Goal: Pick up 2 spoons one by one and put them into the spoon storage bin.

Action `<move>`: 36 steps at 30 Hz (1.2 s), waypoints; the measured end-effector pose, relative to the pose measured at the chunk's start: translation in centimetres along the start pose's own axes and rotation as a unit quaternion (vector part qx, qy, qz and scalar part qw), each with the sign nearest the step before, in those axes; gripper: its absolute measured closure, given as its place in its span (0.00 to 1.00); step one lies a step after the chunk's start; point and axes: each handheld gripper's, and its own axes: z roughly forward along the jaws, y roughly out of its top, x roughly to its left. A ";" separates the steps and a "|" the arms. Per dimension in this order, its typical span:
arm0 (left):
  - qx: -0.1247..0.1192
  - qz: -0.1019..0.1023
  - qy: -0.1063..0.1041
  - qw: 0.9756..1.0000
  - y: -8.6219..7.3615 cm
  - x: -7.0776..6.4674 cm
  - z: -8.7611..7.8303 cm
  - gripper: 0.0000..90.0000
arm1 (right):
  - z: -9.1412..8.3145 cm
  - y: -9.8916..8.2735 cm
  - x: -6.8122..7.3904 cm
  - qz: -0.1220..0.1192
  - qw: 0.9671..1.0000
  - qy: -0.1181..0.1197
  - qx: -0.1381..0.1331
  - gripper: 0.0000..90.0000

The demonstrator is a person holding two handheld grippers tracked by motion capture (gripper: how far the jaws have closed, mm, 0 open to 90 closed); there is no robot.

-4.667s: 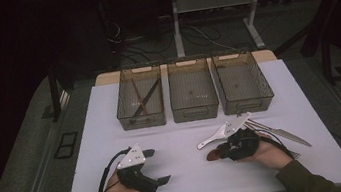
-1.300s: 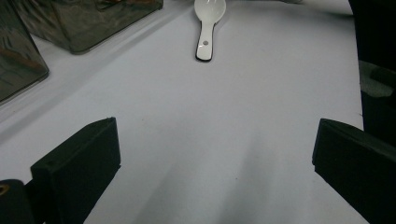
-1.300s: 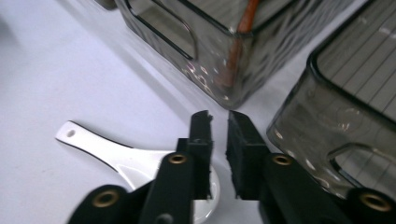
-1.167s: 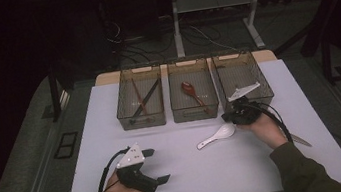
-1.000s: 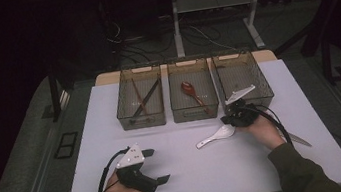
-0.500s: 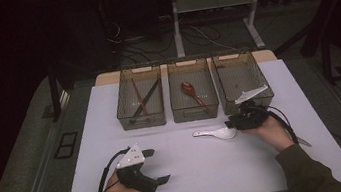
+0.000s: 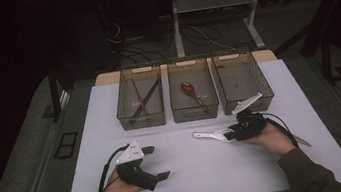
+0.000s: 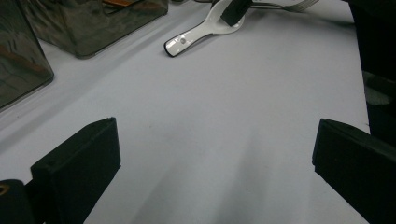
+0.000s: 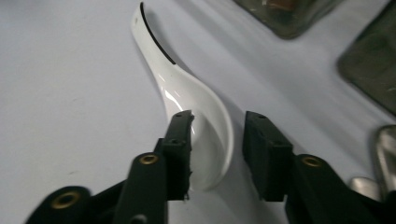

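A white ceramic spoon (image 7: 209,135) lies on the white table (image 7: 189,174) in front of the bins, its handle pointing left. My right gripper (image 7: 232,134) sits low at its bowl end. In the right gripper view the spoon's bowl (image 9: 187,88) lies between the jaws of that gripper (image 9: 217,135). They have just been closing, and a gap still shows on the right side. My left gripper (image 7: 156,162) rests on the table at the front left, jaws wide open on nothing. The left gripper view (image 8: 210,154) shows bare table between its jaws and the spoon (image 8: 196,33) far ahead.
Three clear bins stand in a row at the back: the left one (image 7: 140,100) holds dark chopsticks, the middle one (image 7: 195,103) a red spoon (image 7: 189,89), and the right one (image 7: 242,81) is just behind my right hand. A metal utensil (image 7: 302,142) lies at the right.
The right hand has come down from the right bin's front to the white spoon. The spoon has swung to lie more level. The left gripper has stayed put.
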 end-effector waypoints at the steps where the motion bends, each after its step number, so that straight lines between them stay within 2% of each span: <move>1: 0.001 0.001 -0.001 1.000 0.0 0.0 0.1 0.01 | 0.0 0.0 0.1 -0.004 1.000 0.004 0.000 0.78; 3: 0.000 0.002 -0.002 1.000 0.0 0.1 0.2 0.01 | 0.0 0.0 0.2 -0.009 1.000 0.003 0.002 0.82; 6: 0.000 0.004 -0.002 1.000 0.0 0.3 0.2 0.01 | -0.3 0.0 0.1 -0.002 1.000 0.012 -0.005 0.91; 15: -0.001 0.004 0.004 1.000 0.0 0.3 -0.3 0.01 | -0.8 0.2 0.7 -0.017 1.000 0.001 -0.011 0.92; 23: 0.001 0.005 0.007 1.000 0.0 0.2 -0.2 0.01 | -2.6 1.6 1.0 -0.010 0.998 -0.007 -0.057 0.92; 32: 0.004 0.005 0.005 1.000 0.0 0.2 -0.1 0.01 | -4.3 4.6 0.6 0.010 0.993 -0.021 -0.116 0.92; 36: 0.003 0.007 0.004 1.000 0.0 0.2 -0.2 0.01 | -4.7 6.2 0.2 0.014 0.991 -0.032 -0.130 0.92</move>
